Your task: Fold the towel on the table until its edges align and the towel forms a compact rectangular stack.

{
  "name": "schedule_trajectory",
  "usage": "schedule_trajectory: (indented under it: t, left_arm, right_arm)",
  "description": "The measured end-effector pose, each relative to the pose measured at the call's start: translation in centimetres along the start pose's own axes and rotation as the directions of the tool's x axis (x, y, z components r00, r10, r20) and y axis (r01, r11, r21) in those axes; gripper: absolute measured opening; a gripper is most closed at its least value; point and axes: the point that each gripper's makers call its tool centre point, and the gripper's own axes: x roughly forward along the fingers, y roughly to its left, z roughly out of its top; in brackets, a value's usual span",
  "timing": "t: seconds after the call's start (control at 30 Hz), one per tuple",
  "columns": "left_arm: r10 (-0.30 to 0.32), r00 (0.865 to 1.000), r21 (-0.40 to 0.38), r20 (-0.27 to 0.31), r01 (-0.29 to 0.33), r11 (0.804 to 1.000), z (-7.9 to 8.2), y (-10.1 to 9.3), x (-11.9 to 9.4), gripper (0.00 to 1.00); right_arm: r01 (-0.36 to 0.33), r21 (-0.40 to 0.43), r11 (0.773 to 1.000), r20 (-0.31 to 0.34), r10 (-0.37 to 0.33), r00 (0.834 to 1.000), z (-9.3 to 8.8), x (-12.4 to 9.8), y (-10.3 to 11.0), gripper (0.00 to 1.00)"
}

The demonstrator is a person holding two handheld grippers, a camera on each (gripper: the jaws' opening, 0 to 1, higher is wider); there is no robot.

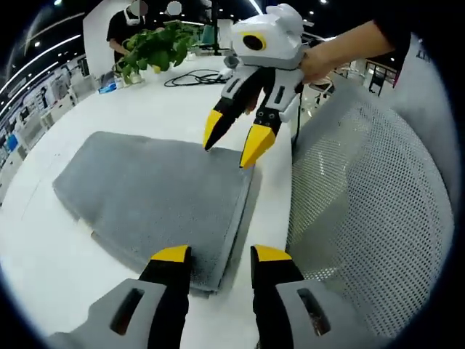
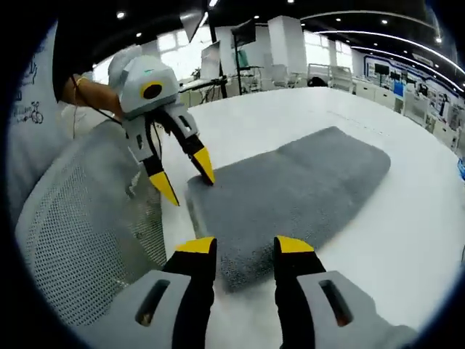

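1. My left gripper [image 1: 220, 256] is nearest in the left gripper view: jaws apart, nothing between them, poised over the towel's near corner.
2. My right gripper [image 2: 245, 247], in the right gripper view, reads the same: jaws spread and empty, hovering at the opposite corner on the same edge.
3. The towel [image 1: 160, 193] lies flat on the white table [image 1: 167, 109], grey, seemingly already doubled, its long edge running along the table's edge beside the mesh chair [image 1: 363, 196].
4. Judgement: the step in hand is pinching both corners of this edge for another fold.
5. To do it well, I should drop each gripper onto its own corner, catch all layers, close together, lift level, and carry the edge across to meet the far edge squarely.
6. Farther off: a plant [image 1: 156, 47] and a black cable [image 1: 196, 76] on the table.
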Motion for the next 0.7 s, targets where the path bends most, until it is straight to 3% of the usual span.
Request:
schedule_trajectory:
  t: [0.1, 0.27, 0.33, 0.37, 0.47, 0.53, 0.7]
  left_arm:
    - [0.007, 0.999, 0.046, -0.031, -0.005, 0.999, -0.5, 0.0, 0.4, 0.33]
    - [0.02, 0.998, 0.097, -0.053, -0.015, 0.995, -0.8, 0.4, 1.0, 0.3]
    - [0.036, 0.998, 0.122, -0.052, -0.029, 0.992, -0.8, 0.6, 1.0, 0.26]
    - [0.041, 0.998, 0.139, -0.053, -0.033, 0.99, -0.9, 0.7, 1.0, 0.25]
    - [0.033, 0.999, 0.126, -0.038, -0.028, 0.992, -0.8, 0.9, 1.0, 0.24]
    - [0.037, 0.999, 0.131, -0.033, -0.032, 0.991, -0.9, 1.1, 0.9, 0.2]
    - [0.058, 0.997, 0.163, -0.051, -0.049, 0.985, -0.6, 1.9, 1.0, 0.1]
  right_arm:
    - [-0.018, -0.06, 0.998, -0.058, 0.014, 0.998, -1.1, 0.5, 0.7, 0.3]
    - [-0.008, -0.134, 0.991, -0.098, -0.006, 0.995, -2.3, 1.6, 0.8, 0.32]
    - [-0.015, -0.261, 0.965, -0.148, -0.025, 0.989, -2.6, 1.7, 0.8, 0.33]
    - [-0.024, -0.278, 0.96, -0.143, -0.017, 0.99, -2.3, 1.9, 1.1, 0.32]
    - [-0.011, -0.242, 0.97, -0.142, -0.024, 0.99, -2.4, 1.9, 0.7, 0.3]
    - [0.022, -0.207, 0.978, -0.119, -0.048, 0.992, -2.5, 1.9, -0.1, 0.23]
    - [0.03, -0.223, 0.974, -0.123, -0.058, 0.991, -2.2, 2.3, -0.9, 0.12]
